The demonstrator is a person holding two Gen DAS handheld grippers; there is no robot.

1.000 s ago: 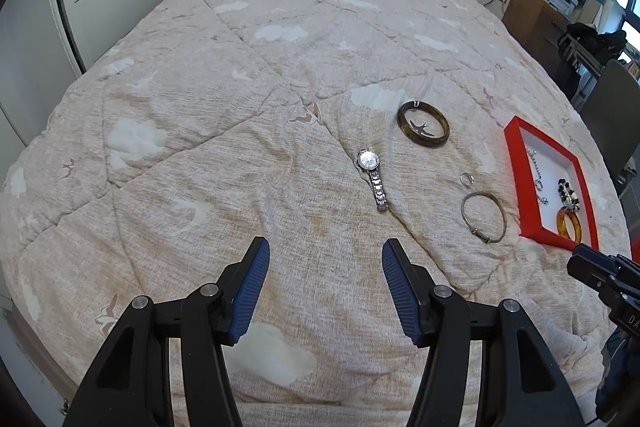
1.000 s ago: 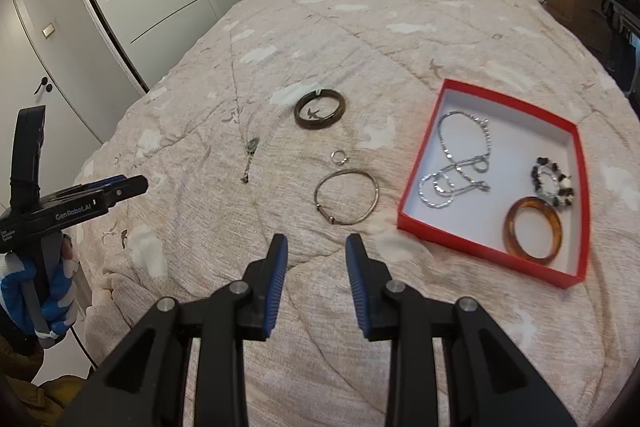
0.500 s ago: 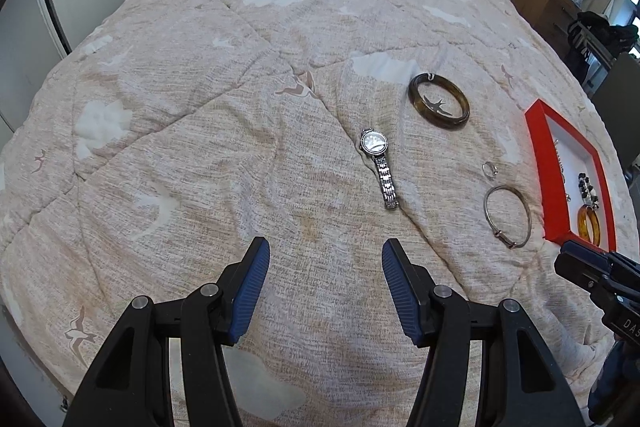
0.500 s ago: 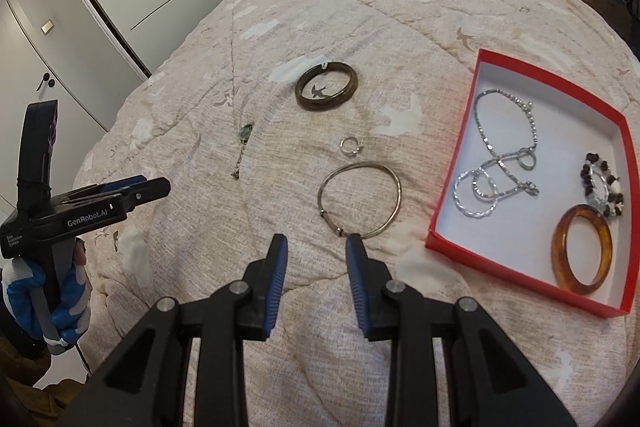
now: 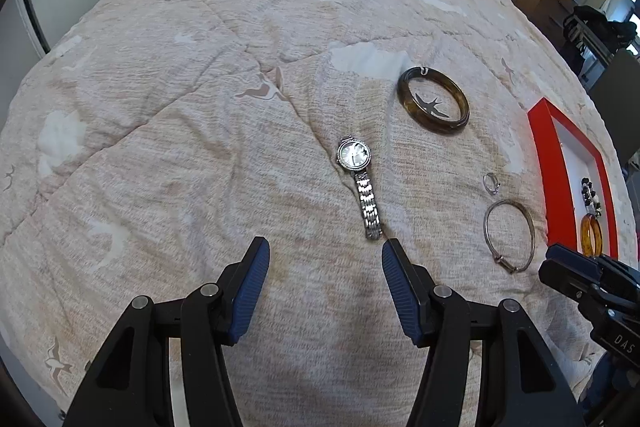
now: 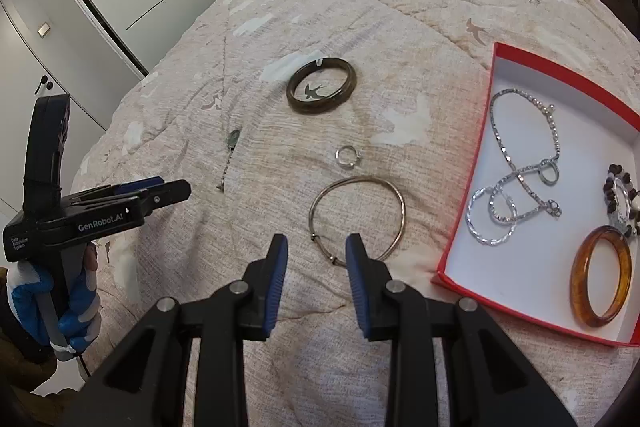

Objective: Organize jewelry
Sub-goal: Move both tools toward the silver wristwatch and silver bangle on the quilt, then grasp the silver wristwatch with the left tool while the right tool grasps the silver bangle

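The left claw (image 5: 325,259) hangs over the bed (image 5: 200,107) with its blue pads (image 5: 256,279) set wide apart and nothing between them; the strap end of the watch (image 5: 360,183) lies just beyond its right pad, not touching it. The right claw (image 6: 316,259) is parted more narrowly and is also empty; the near edge of the thin bangle (image 6: 358,219) lies just past its fingertips, and whether the right pad touches the wire cannot be told.

Taking the thin bangle as the landmark: the ring (image 6: 347,157) lies just beyond it, the dark bangle (image 6: 321,90) farther beyond, the watch to its left, and the red box (image 6: 464,239) just to its right.

Only the left wrist view shows the watch face on, with its silver dial and link strap; in the right wrist view it is a thin edge-on sliver. Only the right wrist view shows the whole inside of the box, and the gloved hand (image 6: 52,303) holding the left claw at the frame's left edge. The left wrist view catches just the box's near strip and the tip of the right claw at its right edge.

The box holds a silver chain (image 6: 520,179), a bead bracelet (image 6: 620,199) and an amber bangle (image 6: 600,275). The chain lies nearest the thin bangle, the other two farther right.
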